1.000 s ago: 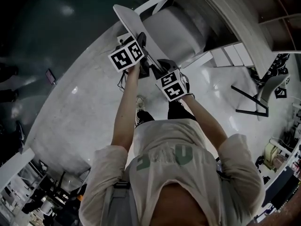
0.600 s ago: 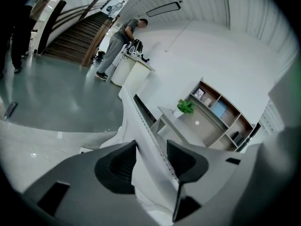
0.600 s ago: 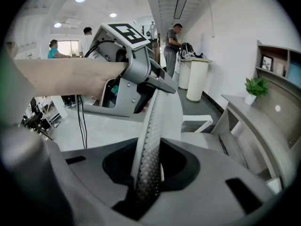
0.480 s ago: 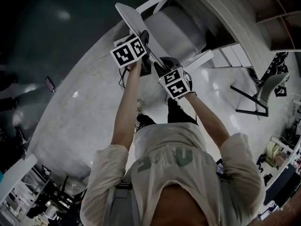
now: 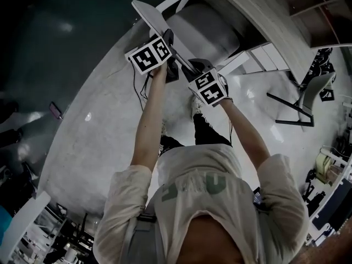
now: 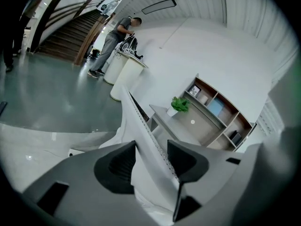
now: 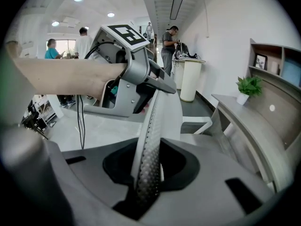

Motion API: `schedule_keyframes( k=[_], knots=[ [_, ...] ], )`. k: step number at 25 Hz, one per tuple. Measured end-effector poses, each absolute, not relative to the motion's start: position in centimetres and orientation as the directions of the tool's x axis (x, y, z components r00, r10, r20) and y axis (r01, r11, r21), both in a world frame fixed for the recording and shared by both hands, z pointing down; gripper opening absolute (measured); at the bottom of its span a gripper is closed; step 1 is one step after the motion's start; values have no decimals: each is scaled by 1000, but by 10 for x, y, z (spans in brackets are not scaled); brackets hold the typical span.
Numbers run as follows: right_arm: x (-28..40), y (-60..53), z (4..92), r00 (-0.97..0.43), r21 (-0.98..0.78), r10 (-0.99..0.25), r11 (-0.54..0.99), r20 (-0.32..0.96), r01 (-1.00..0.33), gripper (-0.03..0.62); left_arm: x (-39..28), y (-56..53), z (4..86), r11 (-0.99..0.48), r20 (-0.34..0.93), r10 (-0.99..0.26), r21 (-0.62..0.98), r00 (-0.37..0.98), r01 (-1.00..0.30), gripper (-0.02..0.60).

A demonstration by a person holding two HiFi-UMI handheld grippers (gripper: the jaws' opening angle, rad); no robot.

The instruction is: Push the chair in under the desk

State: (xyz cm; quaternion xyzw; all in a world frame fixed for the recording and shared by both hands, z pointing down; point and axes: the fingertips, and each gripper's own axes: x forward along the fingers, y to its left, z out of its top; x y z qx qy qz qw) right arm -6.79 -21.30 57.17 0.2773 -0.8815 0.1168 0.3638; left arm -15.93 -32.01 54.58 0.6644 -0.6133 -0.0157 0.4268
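Note:
A white chair has its seat (image 5: 206, 31) turned toward the grey desk (image 5: 264, 21) and its thin perforated backrest (image 5: 154, 16) toward me. My left gripper (image 5: 168, 42) is shut on the backrest's top edge; in the left gripper view the backrest (image 6: 141, 126) runs between the left gripper (image 6: 151, 161) pads. A little to the right on that edge my right gripper (image 5: 193, 69) is shut too. In the right gripper view the backrest (image 7: 153, 126) stands edge-on inside the right gripper (image 7: 149, 166), with the left gripper (image 7: 136, 74) just beyond.
The desk (image 7: 244, 121) carries a small green plant (image 7: 248, 86) below a wall shelf (image 6: 216, 109). A second chair (image 5: 300, 103) stands on the glossy floor at right. A white round counter (image 7: 190, 76) with a person at it stands further off, and stairs (image 6: 66, 32) rise far left.
Both grippers and the chair have moved up the head view toward the desk, the seat sliding further under it. The person's legs have stepped forward behind them.

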Motion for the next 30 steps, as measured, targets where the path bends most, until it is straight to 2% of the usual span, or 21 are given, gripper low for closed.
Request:
schedule_keyframes(
  k=[9,30],
  knots=[
    [-41,-240,575,-582,10,-389,837,714,-548,86,-136,-346,547,142,482,-848,608,221,-781,212],
    [11,-304,574,-576,71,-420,845,701,-530,78,-86,-406,548,106,479,-833,629,277,-770,225]
  ],
)
